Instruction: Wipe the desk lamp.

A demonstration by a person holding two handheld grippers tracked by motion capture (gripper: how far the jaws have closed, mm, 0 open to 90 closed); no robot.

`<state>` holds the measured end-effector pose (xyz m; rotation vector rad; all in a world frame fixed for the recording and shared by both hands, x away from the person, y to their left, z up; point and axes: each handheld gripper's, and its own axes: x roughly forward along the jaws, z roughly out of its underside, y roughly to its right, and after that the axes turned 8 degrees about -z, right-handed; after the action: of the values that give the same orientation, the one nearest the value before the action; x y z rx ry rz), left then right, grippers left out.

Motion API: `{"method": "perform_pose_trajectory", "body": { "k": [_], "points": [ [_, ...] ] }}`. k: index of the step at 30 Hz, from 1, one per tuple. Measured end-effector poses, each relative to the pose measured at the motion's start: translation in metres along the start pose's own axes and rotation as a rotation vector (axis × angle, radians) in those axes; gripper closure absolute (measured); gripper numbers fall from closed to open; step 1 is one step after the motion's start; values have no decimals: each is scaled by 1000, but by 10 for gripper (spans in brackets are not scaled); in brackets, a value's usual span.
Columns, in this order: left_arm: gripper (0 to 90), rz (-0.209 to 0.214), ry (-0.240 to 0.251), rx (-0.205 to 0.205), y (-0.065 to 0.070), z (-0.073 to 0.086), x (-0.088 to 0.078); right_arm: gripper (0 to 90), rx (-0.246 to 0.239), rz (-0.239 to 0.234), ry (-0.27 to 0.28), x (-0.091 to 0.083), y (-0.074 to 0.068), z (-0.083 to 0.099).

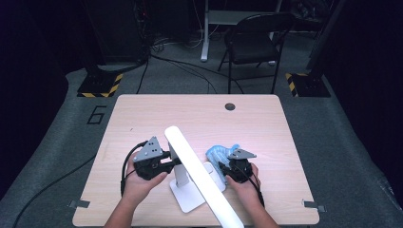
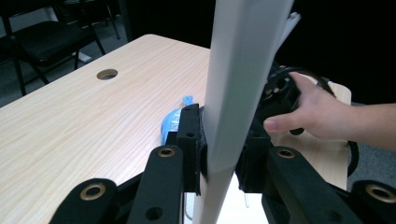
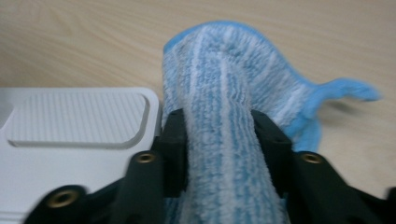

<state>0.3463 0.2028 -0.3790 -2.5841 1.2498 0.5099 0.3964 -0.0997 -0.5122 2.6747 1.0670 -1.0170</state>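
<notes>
A white desk lamp stands near the table's front edge, its long light bar (image 1: 202, 175) slanting toward the camera over its flat base (image 1: 192, 197). My left gripper (image 1: 175, 160) is shut on the lamp's upright stem (image 2: 229, 116), which runs between its jaws in the left gripper view. A blue striped cloth (image 1: 219, 153) lies bunched just right of the base. My right gripper (image 1: 224, 170) is shut on that cloth (image 3: 224, 121), with the fabric pinched into a ridge between the jaws, beside the base's ribbed pad (image 3: 77, 119).
The light wooden table (image 1: 157, 114) has a round cable hole (image 1: 230, 106) near its far edge. A black folding chair (image 1: 254, 40) stands on the floor behind the table. Cables trail from both grippers toward the front edge.
</notes>
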Motion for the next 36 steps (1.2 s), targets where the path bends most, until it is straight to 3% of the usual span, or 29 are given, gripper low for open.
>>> {"method": "perform_pose_trajectory", "body": {
  "k": [8, 11, 14, 21, 25, 32, 36],
  "points": [
    [748, 15, 4, 10, -2, 0, 1, 680, 48, -40, 23, 12, 3, -5],
    [752, -13, 2, 25, 0, 0, 1, 677, 57, -46, 26, 18, 3, -10],
    [759, -44, 1, 39, 4, -1, 1, 680, 25, -48, 7, 18, -2, -11],
    [755, -94, 2, 44, 9, 0, 1, 688, 0, -87, -23, -2, -7, 0],
    [753, -97, 1, 39, 9, 0, 1, 688, -28, -103, -46, -18, -10, 12],
    [753, -89, -3, 41, 8, -1, 1, 688, -15, -139, -50, -44, -13, 33],
    [754, -77, -8, 43, 7, -1, 1, 685, 1, -147, -36, -50, -13, 41]
  ]
}}
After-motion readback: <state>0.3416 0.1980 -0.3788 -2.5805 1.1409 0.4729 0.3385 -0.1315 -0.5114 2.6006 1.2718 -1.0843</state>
